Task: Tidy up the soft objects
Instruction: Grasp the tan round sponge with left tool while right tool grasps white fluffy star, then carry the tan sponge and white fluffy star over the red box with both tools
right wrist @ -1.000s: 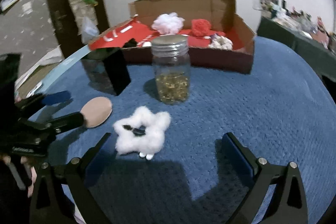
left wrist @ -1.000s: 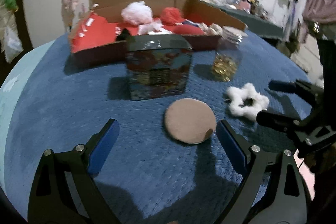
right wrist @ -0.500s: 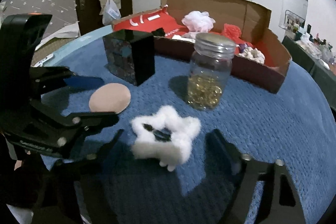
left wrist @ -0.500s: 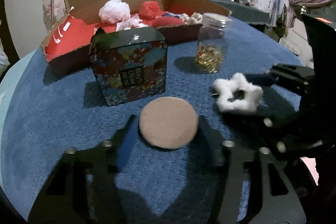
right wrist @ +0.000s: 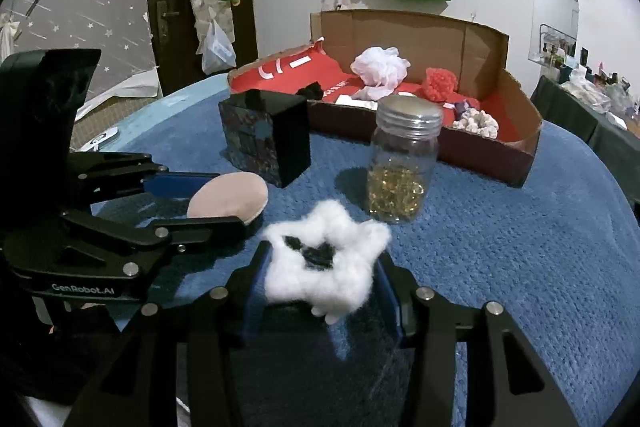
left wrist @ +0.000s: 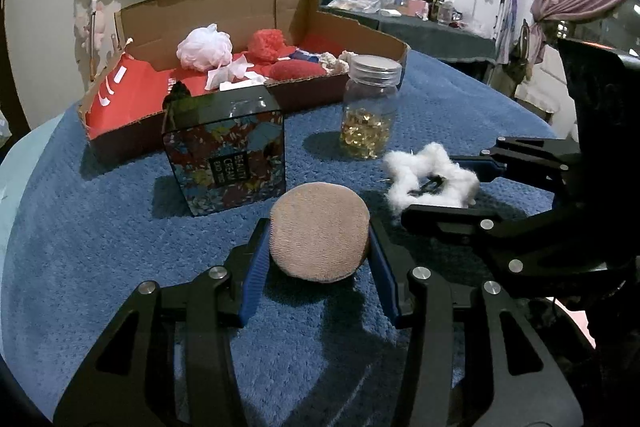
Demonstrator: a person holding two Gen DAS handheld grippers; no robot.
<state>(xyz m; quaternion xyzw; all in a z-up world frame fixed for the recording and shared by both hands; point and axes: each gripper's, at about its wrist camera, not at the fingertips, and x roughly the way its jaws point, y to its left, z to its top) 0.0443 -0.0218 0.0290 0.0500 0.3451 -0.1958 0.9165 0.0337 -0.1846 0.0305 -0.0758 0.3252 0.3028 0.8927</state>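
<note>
Table covered in blue textured cloth. At 12 o'clock, open cardboard box; nearer, toward 11, patterned dark tin; toward 1, lidded glass jar. Near centre, round tan pad; at 2 o'clock, white fluffy star.

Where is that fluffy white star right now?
In the right wrist view the fluffy white star sits low in the middle, gripped by the right tool, just in front of the glass jar.
</note>
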